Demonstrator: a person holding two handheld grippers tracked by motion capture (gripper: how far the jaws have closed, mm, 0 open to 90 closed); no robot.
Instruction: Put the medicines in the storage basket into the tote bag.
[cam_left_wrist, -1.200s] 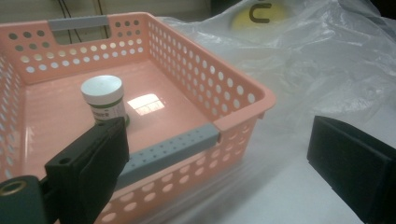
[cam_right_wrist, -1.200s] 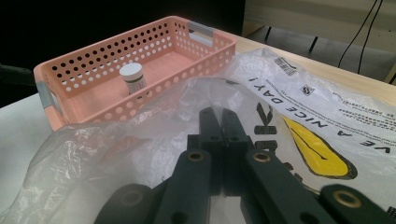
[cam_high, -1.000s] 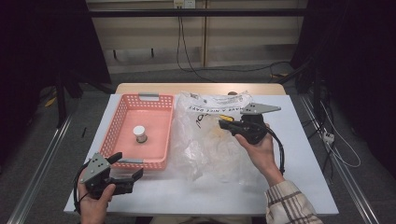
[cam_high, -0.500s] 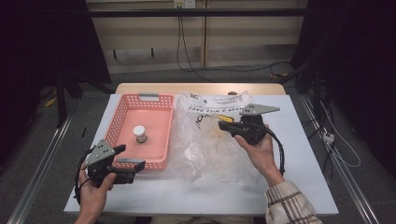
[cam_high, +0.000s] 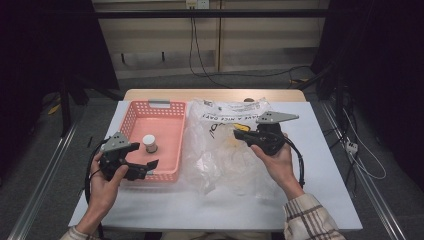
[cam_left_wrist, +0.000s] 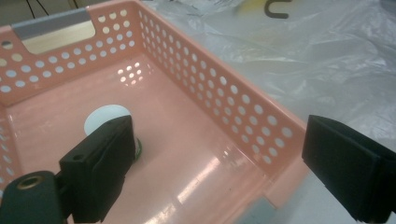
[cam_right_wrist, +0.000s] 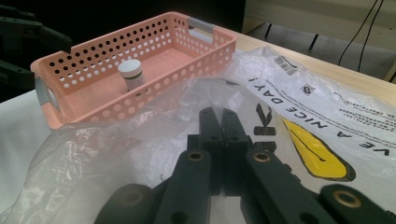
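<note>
Grippers at work on two separate things. Right gripper (cam_high: 240, 134) has its jaws together, pinched on a fold of the clear crinkled plastic bag (cam_high: 227, 155) with black lettering and a yellow mark; in the right gripper view the film bunches up right at the closed tips (cam_right_wrist: 219, 116). Judgement: the pinch serves to lift or hold one edge of the bag so its mouth can be kept open for loading.

Left gripper (cam_high: 147, 167) has its jaws wide apart and empty. In the left gripper view the two black pads (cam_left_wrist: 105, 163) straddle the near right-hand wall of the pink perforated plastic basket (cam_left_wrist: 224, 107), one pad over the basket floor, the other outside over the white table (cam_high: 320, 165). It touches nothing that I can make out. Judgement: the open jaws aimed into the basket suggest a reach for the item inside.

Containers:
- Basket: sits on the left part of the table, just beside the bag, grey handle insert on its far end. Holds a single small white-capped round jar (cam_high: 149, 143), upright on the basket floor near the middle; left pad partly covers it in the left gripper view.
- Bag: lies flat and rumpled at table centre. Contents cannot be told through the wrinkled film; it looks empty.
</note>
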